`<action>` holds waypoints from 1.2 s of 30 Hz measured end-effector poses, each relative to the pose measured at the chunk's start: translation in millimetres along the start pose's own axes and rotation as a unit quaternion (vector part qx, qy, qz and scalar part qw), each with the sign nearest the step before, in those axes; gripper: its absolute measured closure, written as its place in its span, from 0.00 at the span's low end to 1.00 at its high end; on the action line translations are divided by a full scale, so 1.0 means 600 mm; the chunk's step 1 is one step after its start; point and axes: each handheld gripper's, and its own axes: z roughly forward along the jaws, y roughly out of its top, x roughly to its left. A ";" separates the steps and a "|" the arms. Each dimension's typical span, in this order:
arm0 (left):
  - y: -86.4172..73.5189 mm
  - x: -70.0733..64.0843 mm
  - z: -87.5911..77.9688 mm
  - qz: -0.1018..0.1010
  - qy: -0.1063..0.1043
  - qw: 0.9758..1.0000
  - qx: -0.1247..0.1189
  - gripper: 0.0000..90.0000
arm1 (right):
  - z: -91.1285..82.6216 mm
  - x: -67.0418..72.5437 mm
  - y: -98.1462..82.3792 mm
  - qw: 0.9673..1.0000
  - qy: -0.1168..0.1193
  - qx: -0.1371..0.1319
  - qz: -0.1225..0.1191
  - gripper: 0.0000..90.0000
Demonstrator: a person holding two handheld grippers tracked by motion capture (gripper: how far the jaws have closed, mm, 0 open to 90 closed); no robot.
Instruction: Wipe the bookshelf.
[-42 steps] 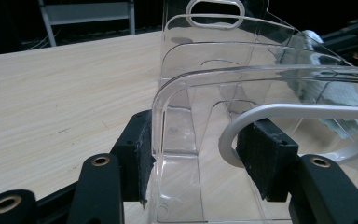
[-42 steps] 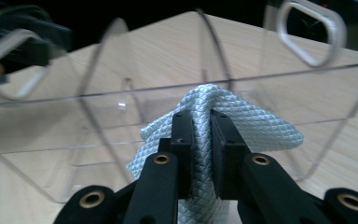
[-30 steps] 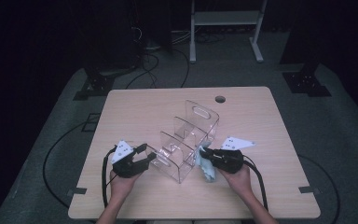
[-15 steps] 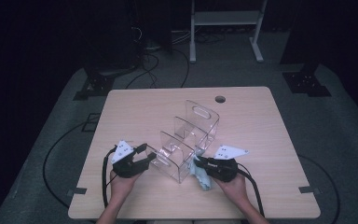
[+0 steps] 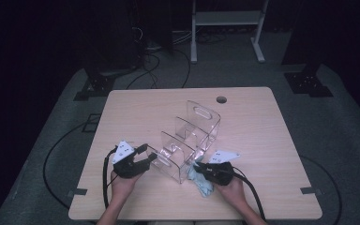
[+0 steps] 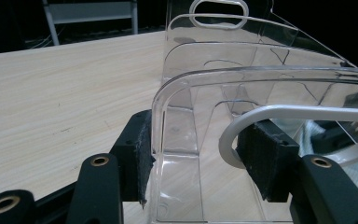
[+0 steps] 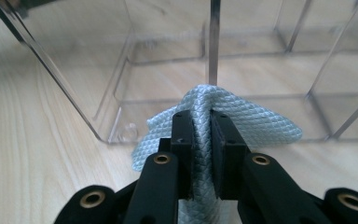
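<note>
Presently: clear acrylic divider rack (image 5: 190,140) standing mid-tabletop (image 5: 262,122). Left hand-held gripper (image 5: 143,159) clamped on near end wall of rack, one pad (image 6: 142,158) outside, one inside. Right hand-held gripper (image 5: 201,168) pinched shut on pale blue woven cloth (image 7: 235,121), cloth bunched against rack's right lower edge, resting on tabletop.
</note>
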 end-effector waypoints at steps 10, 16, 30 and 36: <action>0.001 0.000 0.002 -0.002 0.001 1.000 0.001 0.51 | 0.000 -0.005 -0.006 1.000 0.007 0.008 0.022 0.89; 0.001 -0.001 0.002 -0.003 0.001 1.000 0.001 0.51 | -0.049 0.044 0.017 0.998 0.039 -0.041 0.010 0.89; 0.001 -0.002 0.004 -0.005 0.007 1.000 0.000 0.50 | -0.018 0.104 0.023 0.998 0.045 -0.031 -0.030 0.89; 0.001 -0.001 0.003 -0.005 0.006 1.000 0.000 0.50 | 0.002 0.102 0.008 0.999 0.039 -0.008 -0.027 0.89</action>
